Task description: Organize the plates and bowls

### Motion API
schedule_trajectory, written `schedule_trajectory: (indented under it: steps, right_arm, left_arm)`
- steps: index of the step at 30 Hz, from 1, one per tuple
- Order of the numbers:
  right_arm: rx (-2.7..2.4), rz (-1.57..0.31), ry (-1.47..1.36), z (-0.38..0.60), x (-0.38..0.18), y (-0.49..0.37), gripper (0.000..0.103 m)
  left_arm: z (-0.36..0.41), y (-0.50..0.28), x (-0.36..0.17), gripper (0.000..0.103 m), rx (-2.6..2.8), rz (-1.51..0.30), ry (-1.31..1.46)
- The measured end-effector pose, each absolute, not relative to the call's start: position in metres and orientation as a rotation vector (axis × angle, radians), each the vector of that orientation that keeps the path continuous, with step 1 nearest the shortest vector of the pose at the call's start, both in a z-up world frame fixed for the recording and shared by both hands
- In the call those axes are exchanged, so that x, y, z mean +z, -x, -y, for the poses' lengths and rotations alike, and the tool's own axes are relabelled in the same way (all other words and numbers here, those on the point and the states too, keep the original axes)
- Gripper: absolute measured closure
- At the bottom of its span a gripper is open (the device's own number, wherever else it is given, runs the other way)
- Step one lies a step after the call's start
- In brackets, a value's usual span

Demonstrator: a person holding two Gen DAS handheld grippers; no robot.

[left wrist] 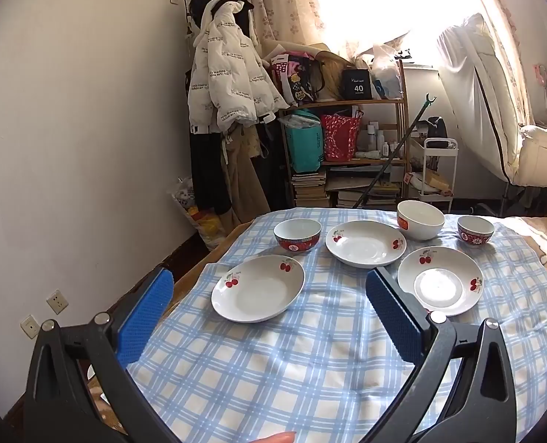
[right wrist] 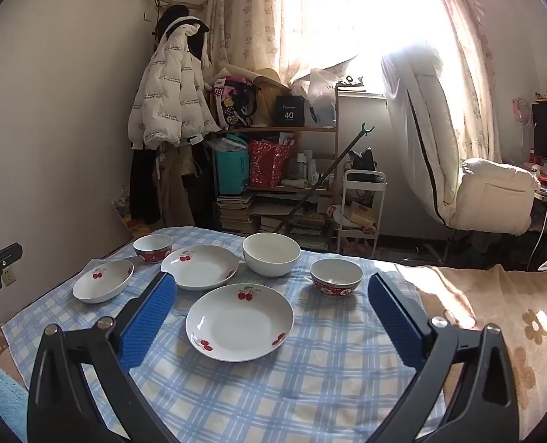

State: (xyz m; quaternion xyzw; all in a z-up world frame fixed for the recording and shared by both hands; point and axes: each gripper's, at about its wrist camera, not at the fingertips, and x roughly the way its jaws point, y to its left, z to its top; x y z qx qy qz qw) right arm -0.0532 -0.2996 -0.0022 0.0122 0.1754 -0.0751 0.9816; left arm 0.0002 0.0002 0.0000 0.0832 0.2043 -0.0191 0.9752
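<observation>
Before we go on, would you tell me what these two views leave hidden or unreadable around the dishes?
- Left wrist view: the near rim of the right-hand cherry plate is covered by the left gripper finger.
- Same plate: glare washes out its centre.
- Right wrist view: the middle cherry plate has its near left rim behind the right gripper finger.
- Both views: the motifs on the red bowls are too small to read.

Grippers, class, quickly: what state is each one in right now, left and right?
Left gripper: open, holding nothing, above the checked cloth.
Right gripper: open, holding nothing, with a cherry plate lying on the cloth in the gap between its fingers.
</observation>
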Motion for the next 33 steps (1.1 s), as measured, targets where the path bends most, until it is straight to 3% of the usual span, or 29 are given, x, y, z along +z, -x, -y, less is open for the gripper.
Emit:
schedule_trajectory:
  steps: [33]
  right_arm:
    - [-0.162,-0.363,-0.020,0.3004,-0.0031,0.0527,0.000]
  left_arm:
    - [-0.0021,-0.0016,0.0007,0.001,-0.032,-0.395,-0.183]
